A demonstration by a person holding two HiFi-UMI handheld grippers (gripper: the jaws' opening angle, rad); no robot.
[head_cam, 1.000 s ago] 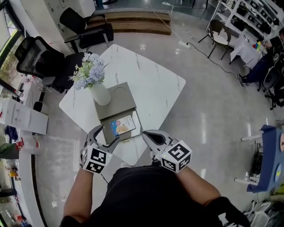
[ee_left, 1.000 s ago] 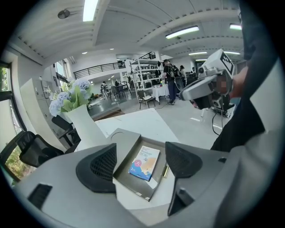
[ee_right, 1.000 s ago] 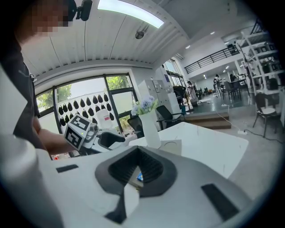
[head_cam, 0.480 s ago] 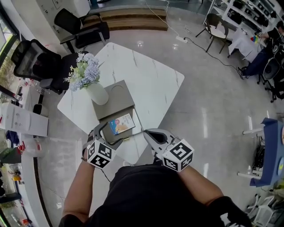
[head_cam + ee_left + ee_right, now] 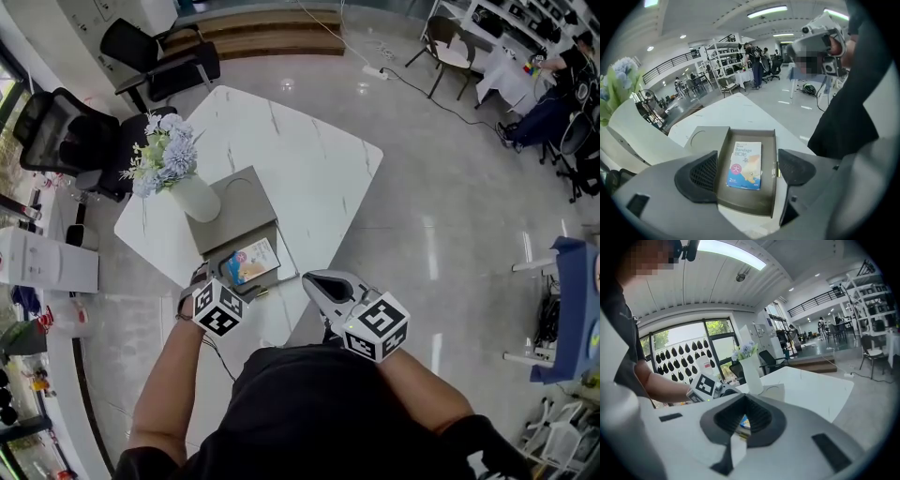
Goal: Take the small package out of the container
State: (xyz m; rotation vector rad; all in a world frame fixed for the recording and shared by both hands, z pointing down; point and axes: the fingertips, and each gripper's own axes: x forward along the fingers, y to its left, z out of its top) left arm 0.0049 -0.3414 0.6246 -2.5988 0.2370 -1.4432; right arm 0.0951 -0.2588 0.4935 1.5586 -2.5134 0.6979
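The small package (image 5: pixel 250 262), a blue and white bandage pack, lies flat in the grey container's tray (image 5: pixel 284 254) on the white table. My left gripper (image 5: pixel 228 283) hovers just over the tray's near end, open. In the left gripper view the package (image 5: pixel 745 165) lies below and between the two dark pads (image 5: pixel 699 174), untouched, inside the tray (image 5: pixel 770 154). My right gripper (image 5: pixel 317 284) hangs to the right of the tray, off the table's near edge, shut and empty. In the right gripper view its pads (image 5: pixel 759 420) meet at the tip.
The container's lid (image 5: pixel 228 200) lies folded open behind the tray. A white vase of flowers (image 5: pixel 192 195) stands at the lid's left side, also seen as a vase (image 5: pixel 751 375) in the right gripper view. Office chairs (image 5: pixel 66 136) stand past the table's far left.
My left gripper has moved forward from the table's near edge to the container's near end. The right gripper has barely moved.
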